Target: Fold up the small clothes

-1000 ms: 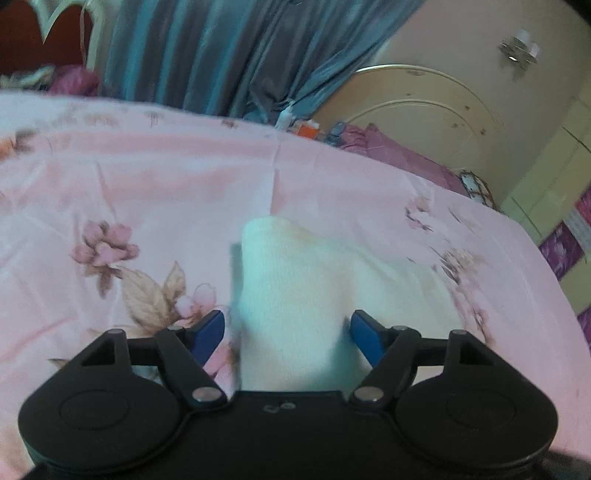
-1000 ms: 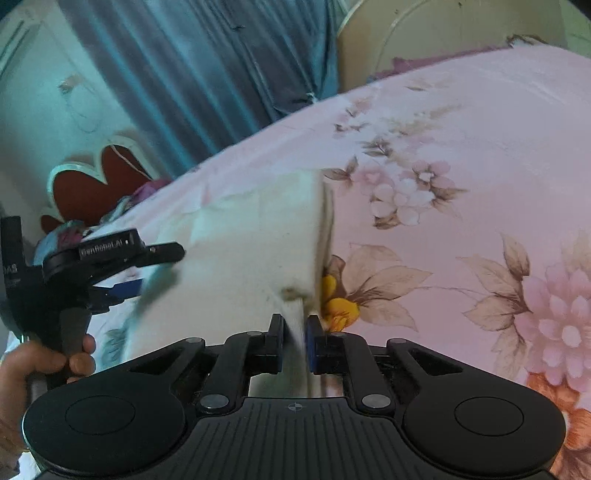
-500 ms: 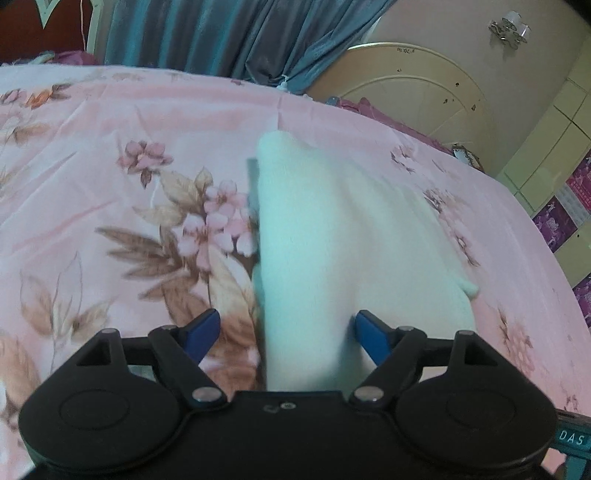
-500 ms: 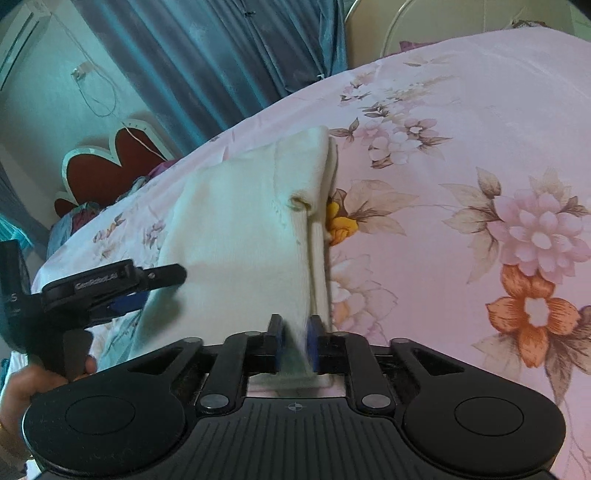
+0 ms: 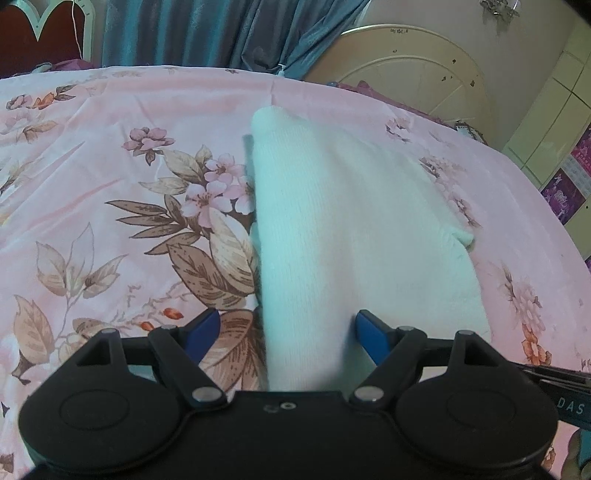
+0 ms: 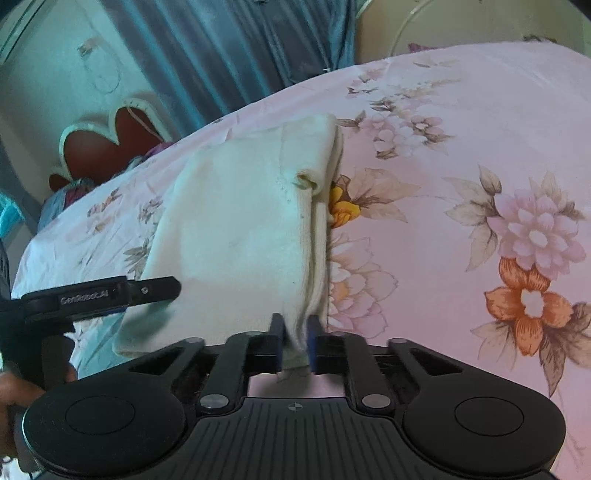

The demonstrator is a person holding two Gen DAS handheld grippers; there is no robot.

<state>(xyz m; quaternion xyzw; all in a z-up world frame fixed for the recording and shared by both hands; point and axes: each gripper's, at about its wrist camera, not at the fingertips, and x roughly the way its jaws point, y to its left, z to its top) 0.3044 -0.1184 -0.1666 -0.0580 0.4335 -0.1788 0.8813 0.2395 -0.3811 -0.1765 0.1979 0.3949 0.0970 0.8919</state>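
Observation:
A white knitted garment (image 5: pixel 351 221) lies folded lengthwise on the pink floral bedsheet (image 5: pixel 110 166). My left gripper (image 5: pixel 286 330) stands open over its near end. The left blue pad is clear of the cloth, above the sheet; the right pad is over the cloth. In the right wrist view the same garment (image 6: pixel 240 221) runs away from me. My right gripper (image 6: pixel 295 332) has its jaws closing on the garment's layered right edge, and the pads pinch it. The left gripper (image 6: pixel 110 291) shows at the garment's left side, held by a hand (image 6: pixel 11 398).
The bedsheet (image 6: pixel 480 129) spreads wide to the right of the garment. Blue curtains (image 5: pixel 221 33) and a cream headboard (image 5: pixel 424 74) stand behind the bed. A red heart-shaped bed end (image 6: pixel 110 144) is at the far left. Cupboards (image 5: pixel 554 129) line the right wall.
Both grippers have drawn back toward the garment's near end, so more of its length shows. The right jaws parted slightly and have come together on the layered edge.

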